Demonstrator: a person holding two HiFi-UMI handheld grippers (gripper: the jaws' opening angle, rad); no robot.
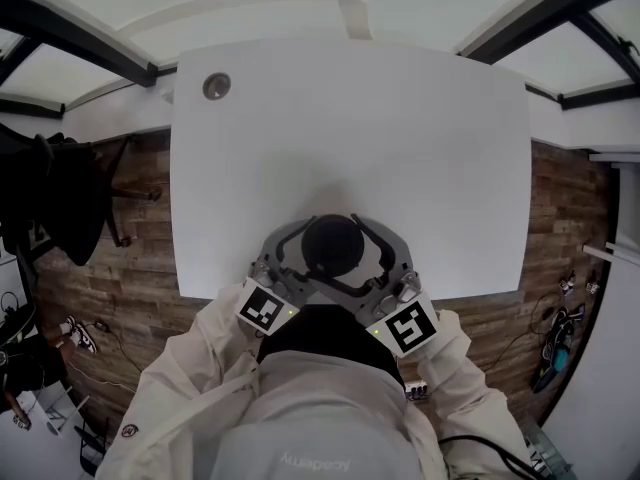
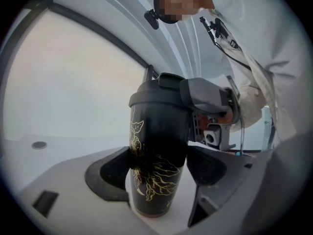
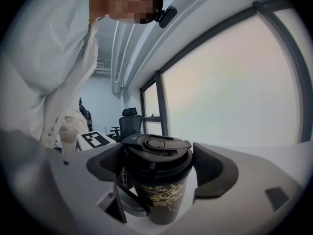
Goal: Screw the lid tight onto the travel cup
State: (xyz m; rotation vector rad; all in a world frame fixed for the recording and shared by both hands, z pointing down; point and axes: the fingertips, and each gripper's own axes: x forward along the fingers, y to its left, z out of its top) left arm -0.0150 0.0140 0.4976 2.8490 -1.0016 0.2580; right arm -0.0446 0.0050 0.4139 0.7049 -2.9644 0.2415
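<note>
White worktop, near edge: the left claw is clamped on the black travel cup, which stands upright. The right claw is closed round its lid. Farther back, a round grommet sits by the far corner.

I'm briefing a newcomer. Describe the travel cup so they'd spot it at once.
On the white table, at its near edge, the left gripper and right gripper hold one tall thing, the travel cup. It is black with a gold line drawing and a black lid; the table's only other item is a flat round disc at a far corner.
</note>
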